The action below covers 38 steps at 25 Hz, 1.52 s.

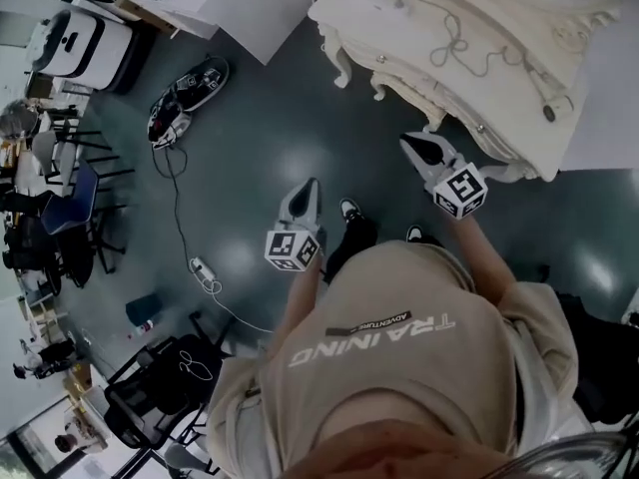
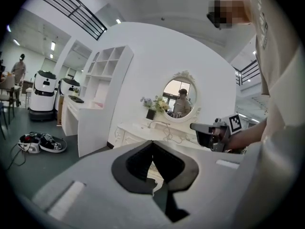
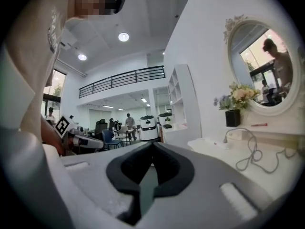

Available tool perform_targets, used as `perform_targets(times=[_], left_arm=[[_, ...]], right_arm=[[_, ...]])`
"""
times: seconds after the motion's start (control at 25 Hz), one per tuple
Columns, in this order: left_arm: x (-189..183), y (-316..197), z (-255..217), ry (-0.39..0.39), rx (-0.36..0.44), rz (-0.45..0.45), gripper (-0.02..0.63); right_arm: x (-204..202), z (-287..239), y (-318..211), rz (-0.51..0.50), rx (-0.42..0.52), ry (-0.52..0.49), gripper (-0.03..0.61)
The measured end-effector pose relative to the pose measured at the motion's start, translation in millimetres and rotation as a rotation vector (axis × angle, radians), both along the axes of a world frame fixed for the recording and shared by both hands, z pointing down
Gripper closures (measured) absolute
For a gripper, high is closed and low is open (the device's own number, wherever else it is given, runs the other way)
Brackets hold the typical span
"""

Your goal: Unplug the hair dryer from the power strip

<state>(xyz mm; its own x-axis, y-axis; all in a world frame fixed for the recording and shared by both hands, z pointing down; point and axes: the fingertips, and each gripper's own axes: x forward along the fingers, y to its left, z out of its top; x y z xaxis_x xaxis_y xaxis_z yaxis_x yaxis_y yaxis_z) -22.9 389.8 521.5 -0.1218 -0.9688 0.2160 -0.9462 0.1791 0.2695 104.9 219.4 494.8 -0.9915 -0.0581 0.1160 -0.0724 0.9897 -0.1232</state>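
Left gripper (image 1: 308, 190), lower centre of the head view: jaws drawn together at the tips with nothing between them, held over the dark floor (image 1: 260, 138). Its own view shows the same closed, empty jaws (image 2: 152, 144).

Right gripper (image 1: 411, 144), right of centre: jaws likewise together and empty (image 3: 152, 146), just beside the front edge of the cream dressing surface (image 1: 499, 8), not touching it.

A grey cord (image 1: 454, 43) lies in loose loops on the surface, upper right of the head view. In the right gripper view the cord (image 3: 250, 156) runs from a white block (image 3: 234, 135), which may be the power strip, at right of centre. The hair dryer itself cannot be made out.

Above the block stand a dark flower pot (image 3: 233, 117) and an oval mirror (image 3: 264, 66), upper right. At lower left of the head view, a small white strip-shaped item (image 1: 203, 269) on a thin cable lies on the floor.
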Motion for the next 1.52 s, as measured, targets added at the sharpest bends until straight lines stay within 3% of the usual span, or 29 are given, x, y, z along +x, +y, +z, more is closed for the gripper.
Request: perform_targets(times=[0.16,0.44,0.6,0.76,1.04,1.24,1.52], left_arm=[[-60.9,-26.2,-26.8,-0.057,0.040,0.113,0.607],[-141.7,-81.0,-34.6,-0.160,0.080,0.280,0.607],[-147.3,-101.0,-19.5,-0.103,0.070,0.315,0.607],[-156.0,-140.8,0.3,-0.070,0.054,0.336,0.607],[-180.7,-245.7,32.5,-0.082,0.010,0.334,0.607],[-210.0,-318.8,9.5,-0.145,-0.022,0.331,0.607],[-199.4,-414.0,15.8,-0.089,-0.057,0.370,0.607]], right_arm=[[-49.0,-25.1,-16.8,0.137,0.009,0.022,0.574],[-104.0,-39.0,-36.1,0.223,0.048,0.014,0.574],[-99.8,-21.2,-52.6,0.279,0.019,0.086,0.574],[-123.3,-0.5,-79.3,0.231,0.086,0.155,0.574],[-171.2,51.4,-185.0,0.182,0.013,0.118,0.574],[-199.7,66.4,-252.6,0.162,-0.040,0.112,0.574],[-205.1,84.4,-317.6,0.168,-0.151,0.111,0.574]])
